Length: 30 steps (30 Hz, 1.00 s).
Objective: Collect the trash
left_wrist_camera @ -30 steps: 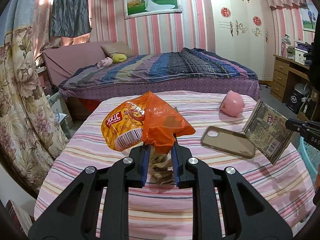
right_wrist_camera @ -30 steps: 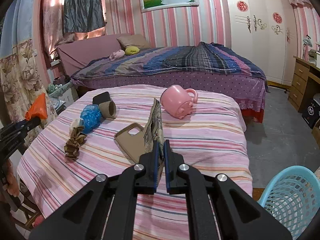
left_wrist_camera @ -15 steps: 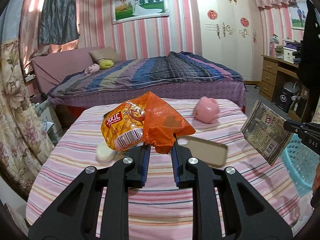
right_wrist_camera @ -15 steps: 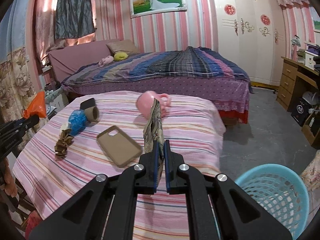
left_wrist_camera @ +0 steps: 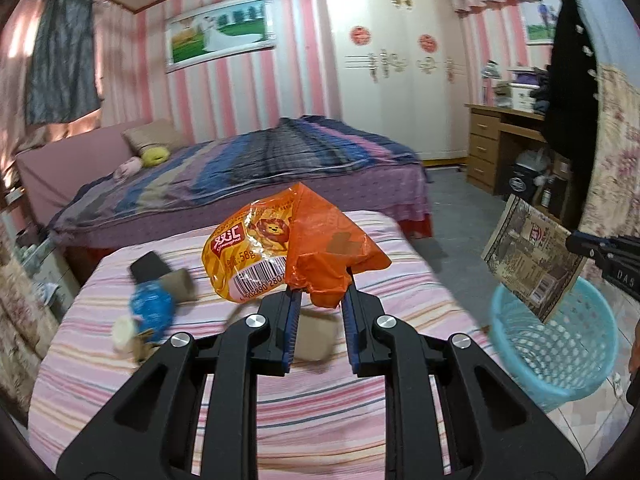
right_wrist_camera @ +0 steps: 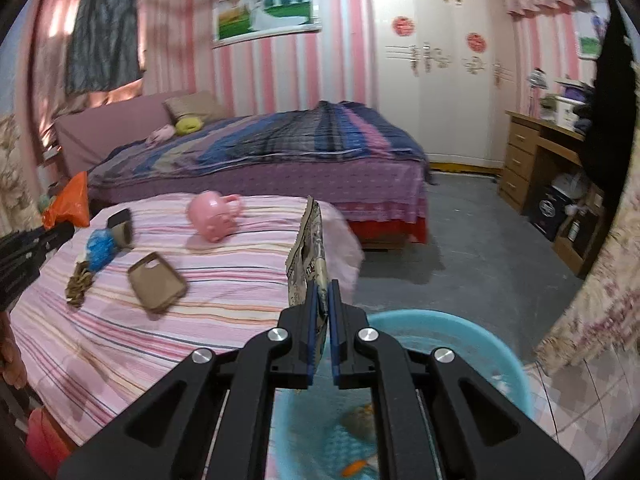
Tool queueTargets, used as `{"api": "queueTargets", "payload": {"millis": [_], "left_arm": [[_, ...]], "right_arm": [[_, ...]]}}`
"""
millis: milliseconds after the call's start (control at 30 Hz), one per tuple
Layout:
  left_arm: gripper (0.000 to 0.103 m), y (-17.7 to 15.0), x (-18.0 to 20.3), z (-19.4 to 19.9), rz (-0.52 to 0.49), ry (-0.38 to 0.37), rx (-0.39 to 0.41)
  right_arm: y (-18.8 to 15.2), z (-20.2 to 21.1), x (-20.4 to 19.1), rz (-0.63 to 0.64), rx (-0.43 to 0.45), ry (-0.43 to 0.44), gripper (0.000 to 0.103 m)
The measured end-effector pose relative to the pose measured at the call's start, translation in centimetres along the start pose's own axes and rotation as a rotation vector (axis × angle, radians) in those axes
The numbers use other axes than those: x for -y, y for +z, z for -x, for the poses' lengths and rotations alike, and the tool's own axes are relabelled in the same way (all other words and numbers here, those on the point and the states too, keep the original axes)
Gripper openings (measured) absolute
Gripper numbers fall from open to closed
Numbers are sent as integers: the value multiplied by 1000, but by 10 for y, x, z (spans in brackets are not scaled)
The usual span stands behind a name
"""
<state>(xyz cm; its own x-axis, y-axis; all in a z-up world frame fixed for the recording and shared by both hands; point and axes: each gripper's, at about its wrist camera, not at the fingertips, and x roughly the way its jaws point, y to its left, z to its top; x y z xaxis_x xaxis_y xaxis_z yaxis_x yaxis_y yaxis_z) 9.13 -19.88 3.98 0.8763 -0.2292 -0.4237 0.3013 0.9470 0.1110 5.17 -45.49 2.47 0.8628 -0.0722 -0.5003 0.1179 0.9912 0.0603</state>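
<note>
My left gripper (left_wrist_camera: 319, 294) is shut on an orange snack wrapper (left_wrist_camera: 292, 248) with a lion print, held above the striped table (left_wrist_camera: 360, 400). My right gripper (right_wrist_camera: 323, 286) is shut on a flat brown printed packet (right_wrist_camera: 310, 256) that stands on edge between the pads. That packet (left_wrist_camera: 534, 258) also shows at the right of the left wrist view, hanging over the light blue basket (left_wrist_camera: 560, 344). The basket (right_wrist_camera: 460, 340) lies directly below the right gripper, with some scraps inside. The orange wrapper (right_wrist_camera: 70, 200) shows at the far left of the right wrist view.
On the table lie a crumpled blue wrapper (right_wrist_camera: 100, 244), a cardboard tube (right_wrist_camera: 124, 234), a brown dried scrap (right_wrist_camera: 78, 284), a tan phone case (right_wrist_camera: 156, 282) and a pink cup (right_wrist_camera: 214, 216) on its side. A bed (right_wrist_camera: 280, 160) stands behind; a wooden desk (right_wrist_camera: 536, 152) at right.
Both grippers have swung to the right with their loads. The blue basket has come under the right gripper, and the table items have slid left in both views.
</note>
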Motion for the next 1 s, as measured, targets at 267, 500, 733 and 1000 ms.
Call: {"api": "queueTargets", "payload": {"millis": [267,500,733,1000], "left_arm": [[18,1,69,-15,-51,-116,-9],[18,-11,116,-38,-66,-206,-60],[18,-26,159,-60,-98,-269,-105],[37,-34,185,-80,-127,-300,-146]], "right_arm": [[-12,20,64,-75,-9,-115,6],[-24,32,109,-107,-53,-174,6],[-41,38,134,-145,-79,-191,6],[-59,25,145,-173,-115,-190,6]]}}
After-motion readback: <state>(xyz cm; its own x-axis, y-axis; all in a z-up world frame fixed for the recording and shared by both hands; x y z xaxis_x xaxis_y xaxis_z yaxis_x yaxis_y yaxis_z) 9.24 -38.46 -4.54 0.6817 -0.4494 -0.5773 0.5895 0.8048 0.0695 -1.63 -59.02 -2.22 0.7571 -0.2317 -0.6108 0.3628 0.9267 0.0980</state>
